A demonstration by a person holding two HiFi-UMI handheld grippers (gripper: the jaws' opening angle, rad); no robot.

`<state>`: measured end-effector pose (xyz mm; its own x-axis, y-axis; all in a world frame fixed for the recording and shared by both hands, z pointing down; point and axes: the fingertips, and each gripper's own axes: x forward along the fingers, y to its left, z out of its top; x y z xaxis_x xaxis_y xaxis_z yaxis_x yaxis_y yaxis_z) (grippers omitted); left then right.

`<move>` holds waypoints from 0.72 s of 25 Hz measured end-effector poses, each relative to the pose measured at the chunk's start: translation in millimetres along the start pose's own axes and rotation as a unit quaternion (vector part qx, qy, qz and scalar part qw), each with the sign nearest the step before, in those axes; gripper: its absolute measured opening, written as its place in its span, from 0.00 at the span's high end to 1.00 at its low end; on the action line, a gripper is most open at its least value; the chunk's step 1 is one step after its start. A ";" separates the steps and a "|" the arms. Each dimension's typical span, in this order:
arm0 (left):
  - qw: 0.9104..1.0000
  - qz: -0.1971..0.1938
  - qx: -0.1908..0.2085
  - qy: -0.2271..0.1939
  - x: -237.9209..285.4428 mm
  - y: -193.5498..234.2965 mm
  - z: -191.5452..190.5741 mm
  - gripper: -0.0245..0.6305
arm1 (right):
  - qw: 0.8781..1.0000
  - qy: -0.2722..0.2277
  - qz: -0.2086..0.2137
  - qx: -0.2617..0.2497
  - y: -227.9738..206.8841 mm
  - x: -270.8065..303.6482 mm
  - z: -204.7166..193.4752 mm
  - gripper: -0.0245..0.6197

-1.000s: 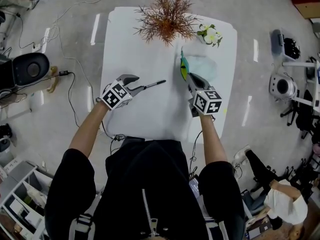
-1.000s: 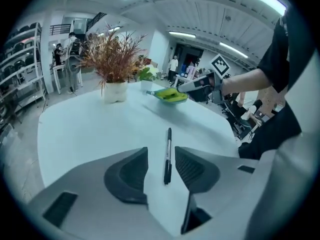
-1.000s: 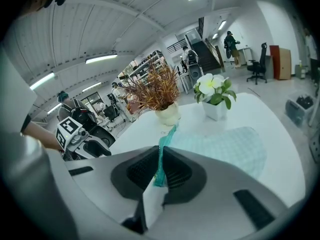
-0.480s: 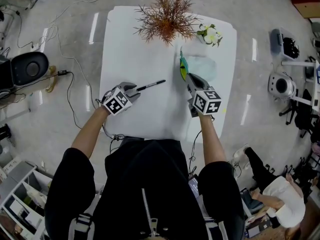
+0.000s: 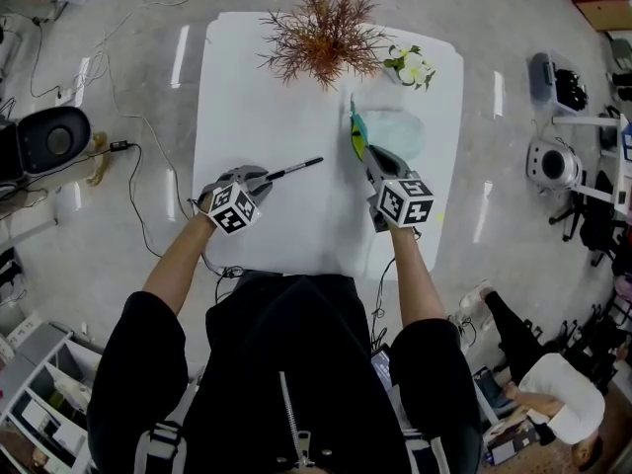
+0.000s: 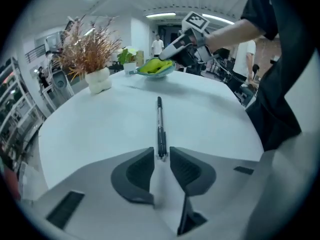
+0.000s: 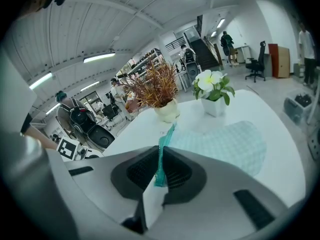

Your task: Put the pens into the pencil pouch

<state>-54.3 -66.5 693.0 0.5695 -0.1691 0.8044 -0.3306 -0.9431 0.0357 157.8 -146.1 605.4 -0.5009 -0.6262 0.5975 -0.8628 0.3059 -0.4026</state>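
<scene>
Overhead, a white table (image 5: 296, 87) carries 1 black pen (image 5: 294, 169) near its middle and a pale green pouch (image 5: 397, 131) toward its right edge. The left gripper's (image 6: 161, 156) jaws have just been closing around the pen's near end, with slim gaps on both sides. The right gripper's (image 7: 160, 171) jaws pinch the pouch's teal edge.

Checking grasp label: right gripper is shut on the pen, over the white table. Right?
No. The right gripper is shut on the edge of the teal pencil pouch, not the pen; the right gripper view shows it. The pen lies on the white table.
</scene>
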 end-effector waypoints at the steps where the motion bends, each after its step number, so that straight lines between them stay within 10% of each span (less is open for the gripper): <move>1: 1.000 0.004 0.022 0.003 0.5 -1.7 0.4 0.79 | 1.000 0.000 0.000 0.000 0.0 -0.1 -0.1 0.90; 5: 0.998 0.010 0.068 0.003 1.5 -9.0 0.4 0.84 | 1.000 0.001 -0.001 0.001 -0.5 -1.1 -2.4 0.90; 18: 1.000 0.004 0.002 -0.028 -17.2 0.3 12.4 0.87 | 1.000 0.004 0.000 -0.002 0.0 -0.3 -3.0 0.90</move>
<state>-54.9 -67.4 671.9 0.6086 -0.1928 0.7697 -0.3332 -0.9425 0.0273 157.8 -143.8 607.3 -0.5013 -0.6203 0.6033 -0.8631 0.3093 -0.3992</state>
